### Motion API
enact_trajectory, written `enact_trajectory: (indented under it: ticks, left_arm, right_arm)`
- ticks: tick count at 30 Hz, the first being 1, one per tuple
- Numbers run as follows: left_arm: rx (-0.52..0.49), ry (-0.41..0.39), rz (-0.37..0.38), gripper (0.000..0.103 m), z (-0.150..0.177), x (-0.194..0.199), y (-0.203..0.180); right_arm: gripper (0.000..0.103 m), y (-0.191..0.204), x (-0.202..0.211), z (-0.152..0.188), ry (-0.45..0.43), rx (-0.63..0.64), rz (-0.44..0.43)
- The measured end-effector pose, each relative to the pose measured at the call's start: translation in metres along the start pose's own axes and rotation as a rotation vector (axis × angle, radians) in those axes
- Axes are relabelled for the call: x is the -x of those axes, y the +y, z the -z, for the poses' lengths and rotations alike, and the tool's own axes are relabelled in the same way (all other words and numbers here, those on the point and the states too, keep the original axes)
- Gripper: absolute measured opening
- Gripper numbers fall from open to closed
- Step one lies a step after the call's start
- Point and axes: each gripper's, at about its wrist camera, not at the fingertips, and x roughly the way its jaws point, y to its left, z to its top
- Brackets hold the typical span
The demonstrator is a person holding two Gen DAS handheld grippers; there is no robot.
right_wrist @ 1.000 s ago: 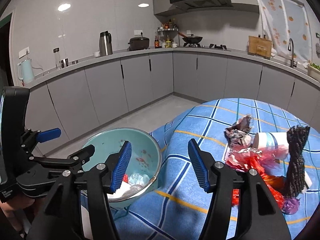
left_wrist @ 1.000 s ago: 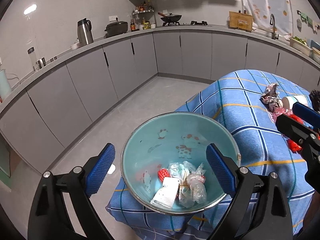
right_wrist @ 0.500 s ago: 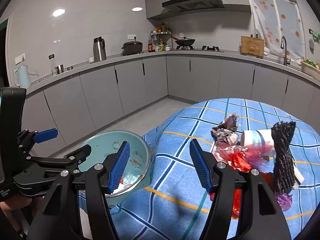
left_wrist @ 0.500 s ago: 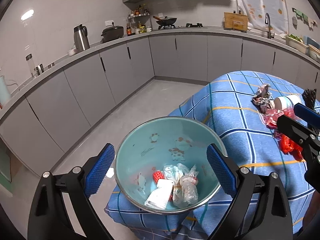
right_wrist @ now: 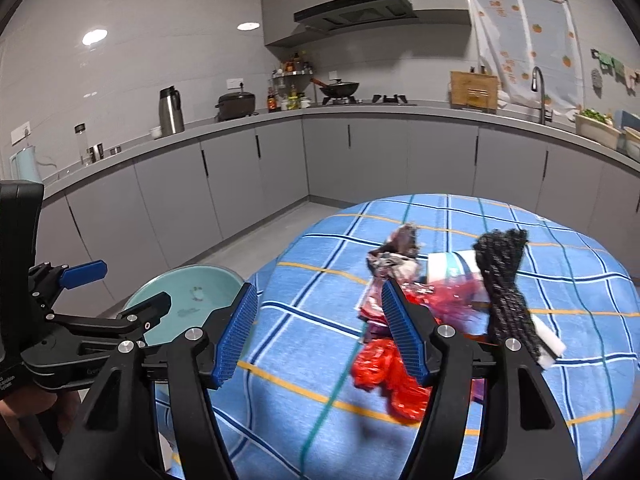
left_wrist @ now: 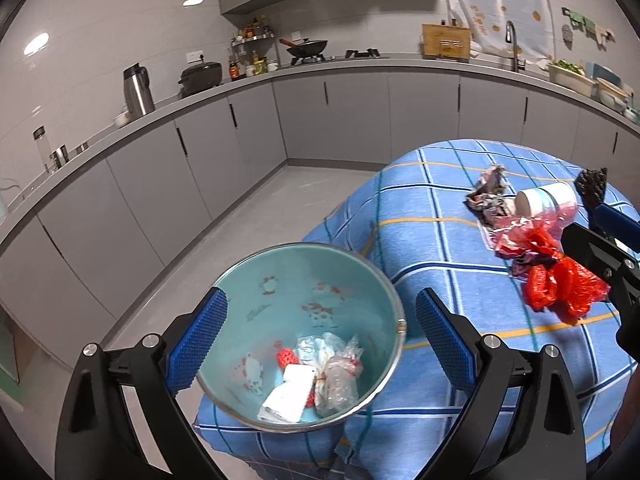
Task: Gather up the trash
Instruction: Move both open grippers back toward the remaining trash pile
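Observation:
A teal bowl (left_wrist: 280, 280) with a metal rim sits at the near left corner of the blue checked table (left_wrist: 432, 240). It holds several bits of trash (left_wrist: 316, 376): white paper, clear plastic, a red piece. My left gripper (left_wrist: 320, 336) is open and empty just above the bowl. A pile of trash lies further right: a red plastic bag (right_wrist: 384, 372), pink wrapper (left_wrist: 532, 226), crumpled wrapper (right_wrist: 394, 256), paper cup (left_wrist: 544, 200) and black mesh bundle (right_wrist: 504, 292). My right gripper (right_wrist: 320, 336) is open and empty, hovering left of that pile.
Grey kitchen cabinets and a counter (right_wrist: 360, 120) run along the back and left walls, with a kettle, pot, wok and sink on top. Grey floor (left_wrist: 248, 232) lies left of the table. The bowl also shows in the right wrist view (right_wrist: 192, 296).
Both grippers have drawn back and swung right. The bowl has slid lower left in view and the trash pile has come closer to my right gripper. Both stay open.

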Motion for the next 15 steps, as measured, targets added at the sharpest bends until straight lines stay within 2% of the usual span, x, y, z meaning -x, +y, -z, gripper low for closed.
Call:
enact_trajectory:
  ticks: [7, 15]
  left_arm:
    - [-0.043, -0.013, 0.046, 0.094, -0.005, 0.003, -0.031]
    - [-0.116, -0.009, 0.135, 0.094, -0.007, -0.001, -0.088]
  right_arm:
    - [0.068, -0.024, 0.020, 0.009, -0.014, -0.003, 0.062]
    - [0.069, -0.081, 0.046, 0.028, -0.016, -0.053, 0.214]
